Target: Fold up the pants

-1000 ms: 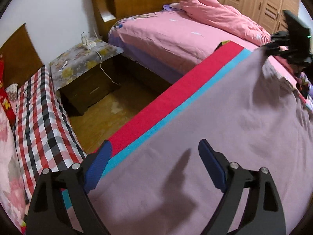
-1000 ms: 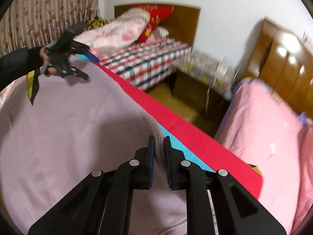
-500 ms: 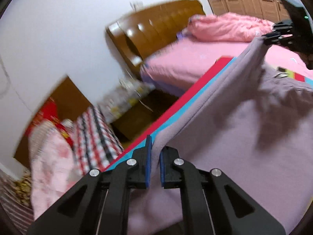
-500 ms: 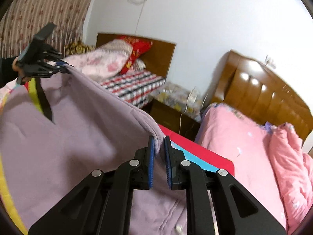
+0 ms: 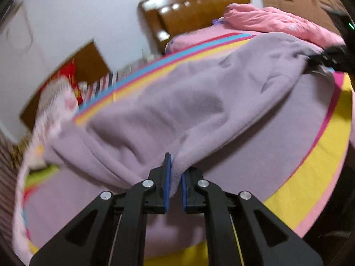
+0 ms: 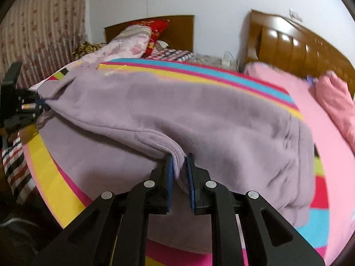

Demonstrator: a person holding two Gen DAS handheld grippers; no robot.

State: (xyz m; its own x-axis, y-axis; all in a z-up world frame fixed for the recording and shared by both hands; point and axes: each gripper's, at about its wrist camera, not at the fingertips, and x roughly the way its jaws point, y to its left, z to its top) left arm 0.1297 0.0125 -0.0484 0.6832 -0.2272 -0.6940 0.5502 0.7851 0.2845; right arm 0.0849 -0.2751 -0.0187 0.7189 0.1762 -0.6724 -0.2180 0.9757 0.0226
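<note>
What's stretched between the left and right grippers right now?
The lilac pants: each end is pinched in a shut gripper, left gripper and right gripper, cloth spanning between them over the striped sheet. Both wrist views show it.

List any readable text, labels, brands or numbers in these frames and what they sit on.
None readable in either view.
Pants: plain lilac fabric, no label or print showing.
Striped sheet: colour bands only.
Red pillow: a pattern, too blurred to tell if it holds characters.
Left tool and right tool: no markings visible.
</note>
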